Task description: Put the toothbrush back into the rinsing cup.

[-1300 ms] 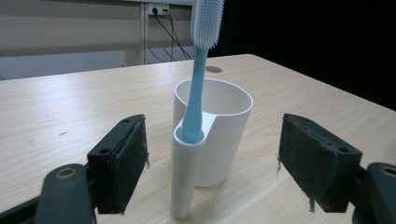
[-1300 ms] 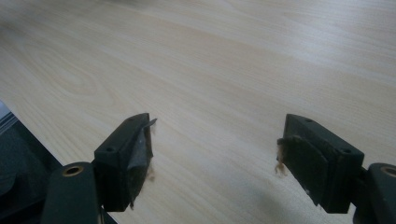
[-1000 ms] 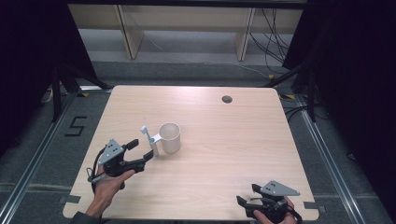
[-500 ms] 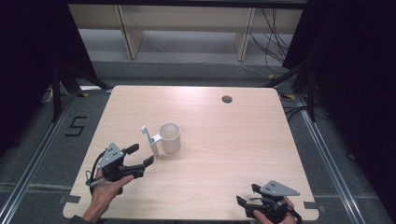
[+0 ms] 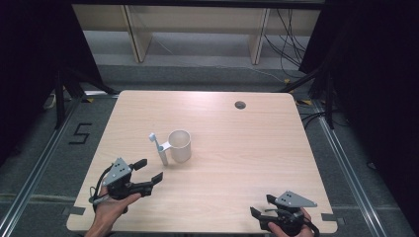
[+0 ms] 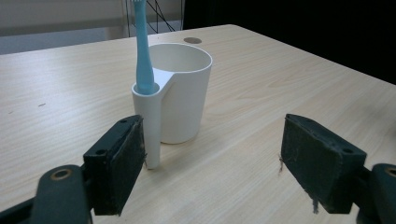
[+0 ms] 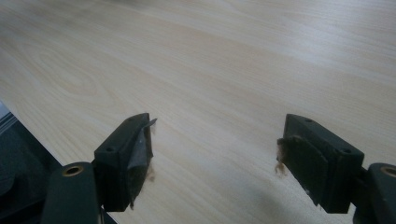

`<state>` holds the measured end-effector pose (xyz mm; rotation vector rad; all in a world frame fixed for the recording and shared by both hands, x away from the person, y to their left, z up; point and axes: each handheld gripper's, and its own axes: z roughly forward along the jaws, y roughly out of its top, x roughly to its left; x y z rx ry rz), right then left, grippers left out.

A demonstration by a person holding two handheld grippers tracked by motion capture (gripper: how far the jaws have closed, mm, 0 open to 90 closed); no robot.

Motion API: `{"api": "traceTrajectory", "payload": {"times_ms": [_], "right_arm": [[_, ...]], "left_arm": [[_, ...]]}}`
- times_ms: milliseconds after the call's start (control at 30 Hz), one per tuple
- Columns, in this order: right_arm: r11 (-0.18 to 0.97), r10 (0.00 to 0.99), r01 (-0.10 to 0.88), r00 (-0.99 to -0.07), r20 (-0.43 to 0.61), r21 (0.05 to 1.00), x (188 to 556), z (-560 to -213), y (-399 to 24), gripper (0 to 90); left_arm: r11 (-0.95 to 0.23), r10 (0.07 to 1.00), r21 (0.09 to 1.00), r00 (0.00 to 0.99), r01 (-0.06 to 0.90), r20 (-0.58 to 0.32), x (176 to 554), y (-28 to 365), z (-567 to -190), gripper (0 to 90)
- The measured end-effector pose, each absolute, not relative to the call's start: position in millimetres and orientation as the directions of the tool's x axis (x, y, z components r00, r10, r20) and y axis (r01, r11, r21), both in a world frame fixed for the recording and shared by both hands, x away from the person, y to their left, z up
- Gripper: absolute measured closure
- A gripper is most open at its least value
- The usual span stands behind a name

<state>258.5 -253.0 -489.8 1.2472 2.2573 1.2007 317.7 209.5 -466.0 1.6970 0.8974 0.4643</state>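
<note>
While wide-jawed, left gripper [image 5: 149,170] seemingly near cup [image 5: 179,145].

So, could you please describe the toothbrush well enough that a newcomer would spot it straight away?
Start at the wooden table and find the white cup left of its middle, ahead of the open left gripper. A narrow tube on the cup's side holds the toothbrush, standing upright. It is the only light blue thing there, slim and taller than the cup's rim.

The left gripper [image 5: 150,170] is held low in the person's left hand [image 5: 109,207], jaws spread wide. The right gripper [image 5: 262,207] sits low too, jaws apart.
</note>
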Motion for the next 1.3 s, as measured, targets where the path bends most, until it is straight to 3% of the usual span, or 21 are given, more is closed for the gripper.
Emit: {"api": "traceTrajectory", "payload": {"times_ms": [1100,1200,1300], "right_arm": [[0.273,0.804,0.551,-0.581,0.127,0.789,259.0,-490.9,-252.4,25.7],[0.248,0.807,0.58,-0.567,0.166,0.776,256.5,-489.9,-250.4,25.7],[0.272,0.803,0.557,-0.581,0.134,0.784,258.0,-490.1,-252.2,25.7]], "left_arm": [[-0.167,0.703,0.914,0.695,0.369,-0.152,279.1,210.1,-475.7,16.1],[-0.168,0.701,0.911,0.696,0.376,-0.157,276.2,209.2,-477.0,16.1],[-0.187,0.696,0.907,0.702,0.378,-0.15,272.9,209.2,-479.5,16.1]]}}
